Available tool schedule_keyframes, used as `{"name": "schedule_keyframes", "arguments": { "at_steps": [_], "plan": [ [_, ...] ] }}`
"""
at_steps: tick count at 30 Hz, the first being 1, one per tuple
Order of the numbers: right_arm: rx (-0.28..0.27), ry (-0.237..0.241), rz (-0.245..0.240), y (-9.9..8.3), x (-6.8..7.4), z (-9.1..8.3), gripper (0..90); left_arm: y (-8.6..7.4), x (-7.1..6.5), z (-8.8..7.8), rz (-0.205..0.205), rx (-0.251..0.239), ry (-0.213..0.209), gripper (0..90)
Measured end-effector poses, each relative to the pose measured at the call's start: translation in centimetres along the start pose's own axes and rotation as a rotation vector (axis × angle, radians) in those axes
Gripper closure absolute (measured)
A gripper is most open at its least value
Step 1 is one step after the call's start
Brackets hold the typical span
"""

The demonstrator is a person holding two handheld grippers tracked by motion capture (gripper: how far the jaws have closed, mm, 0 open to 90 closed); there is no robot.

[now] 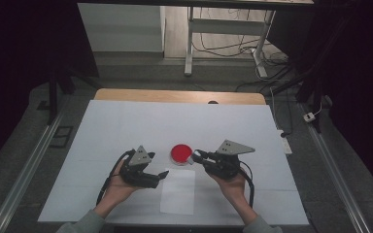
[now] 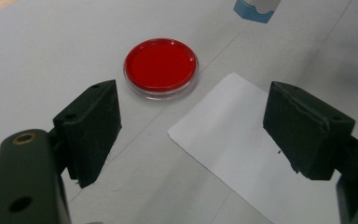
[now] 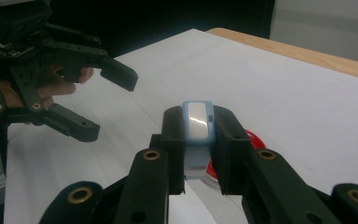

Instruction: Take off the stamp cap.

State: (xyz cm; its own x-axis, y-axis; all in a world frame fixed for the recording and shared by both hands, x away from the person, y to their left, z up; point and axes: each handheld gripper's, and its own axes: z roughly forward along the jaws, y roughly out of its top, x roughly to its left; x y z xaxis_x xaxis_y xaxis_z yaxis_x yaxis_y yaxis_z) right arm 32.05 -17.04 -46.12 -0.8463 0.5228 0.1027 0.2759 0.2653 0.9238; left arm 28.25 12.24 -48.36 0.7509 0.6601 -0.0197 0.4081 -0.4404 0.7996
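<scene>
A round red dish (image 1: 179, 154) with a clear rim lies on the white table cover, between my two grippers. In the left gripper view the red dish (image 2: 161, 67) lies ahead and slightly left of the jaws. My left gripper (image 1: 161, 175) is open with nothing between its jaws, hovering at the left edge of a white paper sheet (image 1: 178, 191). My right gripper (image 1: 195, 156) is shut on a small light-blue and white object (image 3: 197, 116), held just right of the dish. The right gripper view shows the left gripper (image 3: 109, 106) open at upper left.
The white cover (image 1: 126, 126) spans most of the table; a wooden edge (image 1: 179, 95) shows at the far side. Beyond it stand a desk frame (image 1: 189, 43) and floor cables (image 1: 272, 58). Metal rails (image 1: 29, 165) run along both sides.
</scene>
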Motion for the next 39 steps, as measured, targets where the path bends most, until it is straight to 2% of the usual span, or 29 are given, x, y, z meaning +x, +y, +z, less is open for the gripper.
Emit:
{"name": "schedule_keyframes", "arguments": {
  "at_steps": [24,39],
  "plan": [
    [-0.007,0.0,0.002,0.0,0.1,0.0,75.5,1.2,-1.5,2.2,0.043,0.019,-0.024,19.2],
    [-0.011,0.001,0.005,0.1,0.3,0.3,75.4,1.8,-2.4,3.1,0.074,0.016,-0.017,20.1]
  ]
}}
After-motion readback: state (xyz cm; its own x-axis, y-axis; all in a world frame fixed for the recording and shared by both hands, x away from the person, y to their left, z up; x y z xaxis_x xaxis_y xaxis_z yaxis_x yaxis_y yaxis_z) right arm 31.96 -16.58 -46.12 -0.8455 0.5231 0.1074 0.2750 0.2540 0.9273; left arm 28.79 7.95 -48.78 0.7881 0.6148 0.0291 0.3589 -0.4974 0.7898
